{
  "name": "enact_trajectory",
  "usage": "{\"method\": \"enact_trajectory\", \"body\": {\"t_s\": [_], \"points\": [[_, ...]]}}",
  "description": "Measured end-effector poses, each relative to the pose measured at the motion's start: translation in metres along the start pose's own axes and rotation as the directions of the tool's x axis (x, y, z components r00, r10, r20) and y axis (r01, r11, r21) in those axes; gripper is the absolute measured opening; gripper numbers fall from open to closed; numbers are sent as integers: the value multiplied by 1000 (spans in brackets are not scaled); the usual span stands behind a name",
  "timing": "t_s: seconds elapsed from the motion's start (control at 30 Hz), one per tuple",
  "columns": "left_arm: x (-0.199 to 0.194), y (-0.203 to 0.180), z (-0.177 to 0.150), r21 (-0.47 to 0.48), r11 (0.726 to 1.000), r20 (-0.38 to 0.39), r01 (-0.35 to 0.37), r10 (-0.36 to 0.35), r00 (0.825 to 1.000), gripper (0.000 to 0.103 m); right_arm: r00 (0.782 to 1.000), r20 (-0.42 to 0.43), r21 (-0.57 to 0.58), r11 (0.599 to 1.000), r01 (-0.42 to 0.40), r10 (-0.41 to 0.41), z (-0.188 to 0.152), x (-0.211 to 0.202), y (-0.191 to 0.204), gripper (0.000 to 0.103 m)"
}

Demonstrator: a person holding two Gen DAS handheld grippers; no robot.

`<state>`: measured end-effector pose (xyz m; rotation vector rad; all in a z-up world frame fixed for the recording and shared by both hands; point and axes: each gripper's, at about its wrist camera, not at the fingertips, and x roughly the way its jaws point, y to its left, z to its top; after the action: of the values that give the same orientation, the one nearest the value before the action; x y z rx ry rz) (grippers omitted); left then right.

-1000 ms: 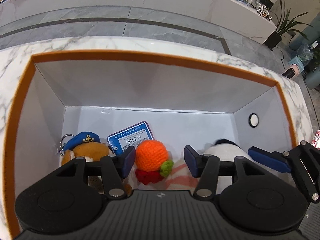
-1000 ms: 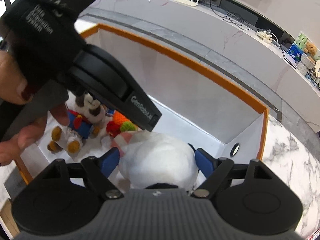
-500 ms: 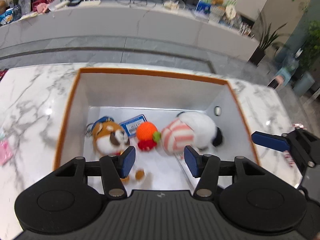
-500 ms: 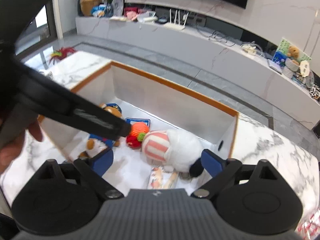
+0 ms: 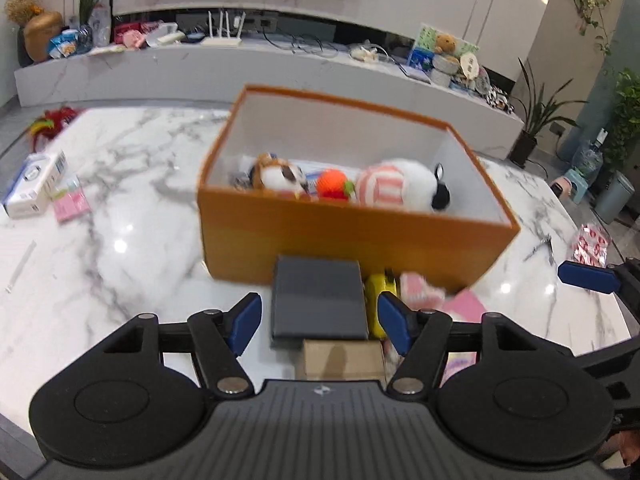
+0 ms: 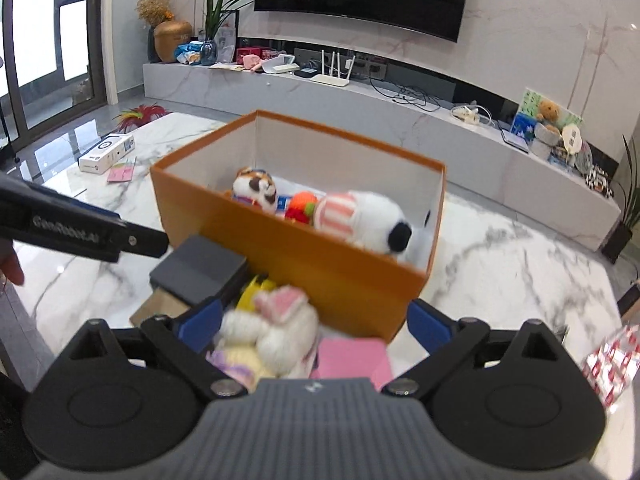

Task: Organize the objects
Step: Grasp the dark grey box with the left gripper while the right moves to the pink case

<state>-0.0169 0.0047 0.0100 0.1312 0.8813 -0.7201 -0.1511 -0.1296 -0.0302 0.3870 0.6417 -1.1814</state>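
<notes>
An orange box [image 5: 352, 236] stands on the marble table and holds a brown-and-white plush [image 5: 276, 176], an orange crochet toy [image 5: 332, 184] and a white dog plush with a striped hat [image 5: 400, 190]. In front of the box lie a dark grey case [image 5: 318, 300], a yellow item [image 5: 382, 300] and a white rabbit plush with pink ears [image 6: 272, 328]. My left gripper [image 5: 320, 320] hovers above the grey case, its jaws opening and holding nothing. My right gripper [image 6: 316, 326] hangs above the rabbit plush, its jaws opening wide without touching it.
A cardboard box [image 5: 340, 358] lies under the grey case, and a pink pad [image 6: 352, 360] lies beside the rabbit. A white carton [image 5: 36, 180] and pink notes [image 5: 72, 204] lie at the far left, and a red-patterned packet [image 5: 592, 244] lies at the right. Bare marble [image 5: 120, 260] lies to the left of the box.
Both grippers have drawn back and up out of the box to its near side. The right jaws let go of the white dog plush, which stays in the box. Both pairs of jaws have widened.
</notes>
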Motion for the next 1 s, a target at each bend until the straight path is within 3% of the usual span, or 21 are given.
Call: {"method": "enact_trajectory", "body": {"t_s": [0.07,0.23,0.4,0.63,1.0], "points": [[8,-3,-4,21,1000,-8,12,-12,1000,76,1000,4,3,1000,0,0,-8,0,0,99],[29,-14,-9,122,992,-3,-35,35,999,76,1000,10,-7,1000,16,-16,-16,0,-4,99],[49,-8,-13,100,994,-40,-38,43,998,76,1000,-7,59,998,-23,23,-22,8,-16,100],[57,-7,-8,75,997,-44,-24,28,999,81,999,-27,68,997,-23,24,-30,19,-22,100],[61,-21,-13,196,981,-49,-9,19,999,89,998,-32,97,994,-44,47,-32,20,-27,100]]}}
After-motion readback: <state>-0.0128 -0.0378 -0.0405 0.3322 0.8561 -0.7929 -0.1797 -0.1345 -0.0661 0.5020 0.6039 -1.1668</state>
